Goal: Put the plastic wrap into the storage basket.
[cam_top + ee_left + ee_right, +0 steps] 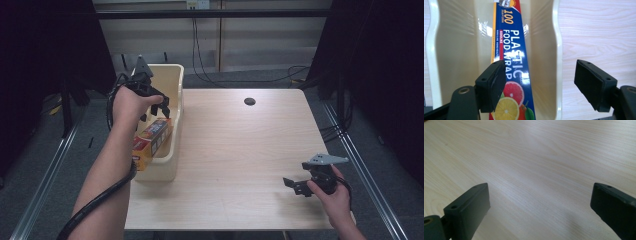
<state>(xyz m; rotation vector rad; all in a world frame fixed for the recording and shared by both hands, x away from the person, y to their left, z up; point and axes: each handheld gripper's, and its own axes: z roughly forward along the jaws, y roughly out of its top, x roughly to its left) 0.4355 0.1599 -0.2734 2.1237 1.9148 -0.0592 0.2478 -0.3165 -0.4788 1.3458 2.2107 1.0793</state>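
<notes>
Box of plastic food wrap (510,62) lies lengthwise inside the cream bin (172,150), its near end hidden behind an arm in the high view. Above the bin hangs the left gripper (161,106), jaws apart. Well right of the bin, the right gripper (291,184) is low over the bare desk (235,155), jaws apart.

The high view sits above the person's side, looking forward and down over the whole bench (240,150) and the floor beyond. The left gripper view rides close — aimed down into a cream bin (557,50) at a plastic wrap box (510,50), with bench wood to the right. The high view shares that bin (172,125) and box (152,137). The right gripper view skims low over bare bench (536,157) — very near.
</notes>
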